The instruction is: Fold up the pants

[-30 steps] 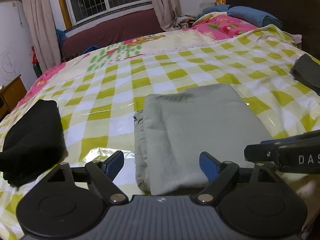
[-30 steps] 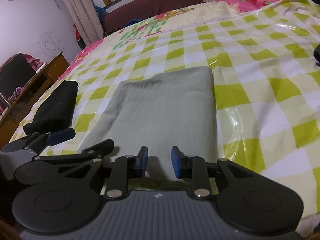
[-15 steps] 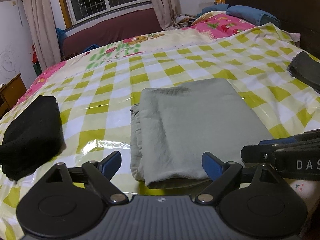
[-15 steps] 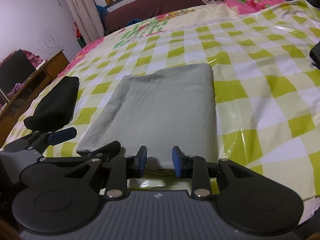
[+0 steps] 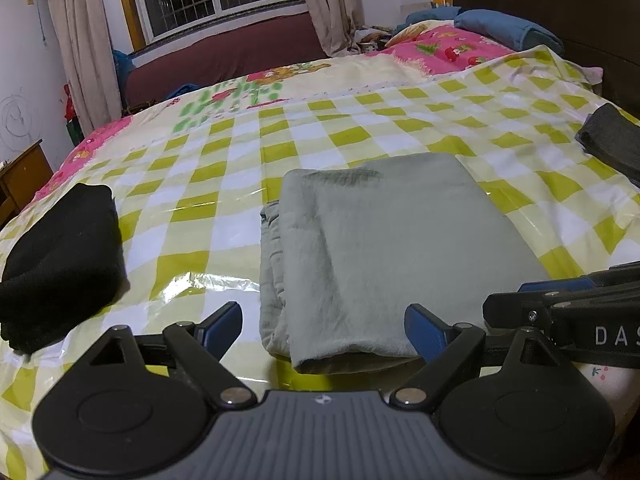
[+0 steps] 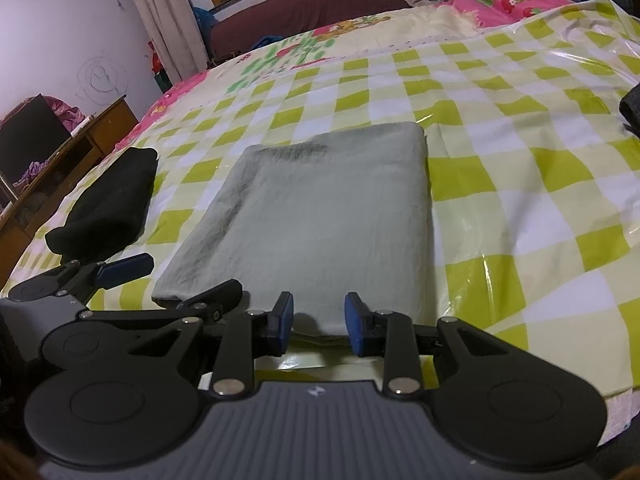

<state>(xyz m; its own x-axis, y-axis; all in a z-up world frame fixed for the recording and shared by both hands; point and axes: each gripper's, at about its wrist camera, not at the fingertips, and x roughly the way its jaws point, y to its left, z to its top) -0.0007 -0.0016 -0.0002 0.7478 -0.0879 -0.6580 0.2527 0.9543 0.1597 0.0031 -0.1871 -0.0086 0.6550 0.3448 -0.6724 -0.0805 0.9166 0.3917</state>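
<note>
The grey-green pants lie folded into a neat rectangle on the checked plastic sheet, with layered edges along their left side. My left gripper is wide open at their near edge, its blue pads either side of the fold and touching nothing. In the right wrist view the pants fill the middle. My right gripper sits just before their near edge, pads narrowly apart with nothing pinched. The right gripper's fingers reach in from the right in the left wrist view. One left finger shows at the left in the right wrist view.
A black folded garment lies left of the pants. A dark grey garment sits at the right edge of the bed. Blue bedding and a dark headboard are at the far right. A wooden cabinet stands left of the bed.
Both grippers have drawn back from the pants, so the near folded edge now shows in front of the fingers. The pants stay flat and still.
</note>
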